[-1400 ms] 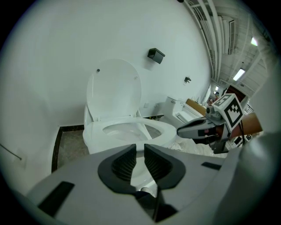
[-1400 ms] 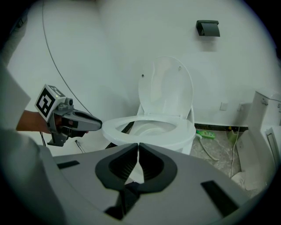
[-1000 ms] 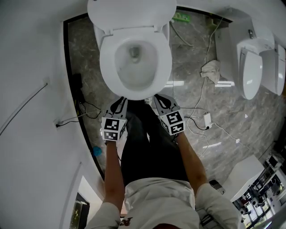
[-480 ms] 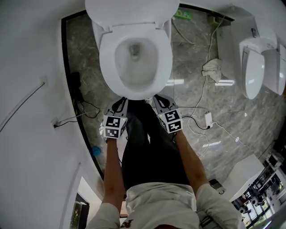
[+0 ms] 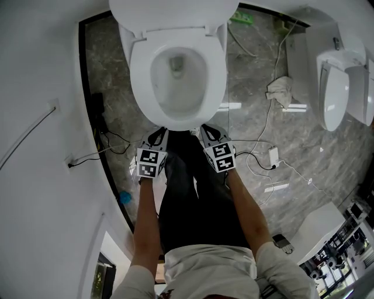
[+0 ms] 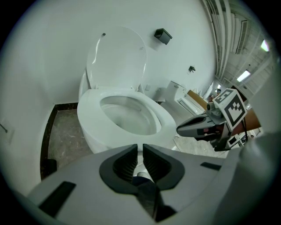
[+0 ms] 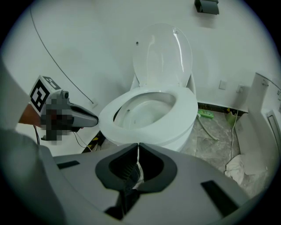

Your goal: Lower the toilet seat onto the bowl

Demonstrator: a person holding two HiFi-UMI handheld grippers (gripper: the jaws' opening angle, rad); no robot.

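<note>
The white toilet seat (image 5: 140,76) lies flat on the bowl, and the lid (image 5: 175,11) stands upright behind it against the wall. Both grippers hang just in front of the bowl's front rim, touching nothing. My left gripper (image 5: 156,133) has just been closing; its jaws (image 6: 140,147) stand a narrow gap apart with nothing between them. My right gripper (image 5: 205,129) is shut, tips together and empty (image 7: 138,146). The seat (image 6: 163,116) and lid (image 6: 116,57) fill the left gripper view. The right gripper view shows the seat (image 7: 186,105) and lid (image 7: 162,52) too.
The person's dark-trousered legs (image 5: 187,187) stand between the grippers. A second toilet (image 5: 339,87) is at the right, with a crumpled cloth (image 5: 280,87), cables and a white adapter (image 5: 270,155) on the grey stone floor. White walls close in on the left.
Both grippers have sunk a little in front of the bowl. The seat and lid have not moved.
</note>
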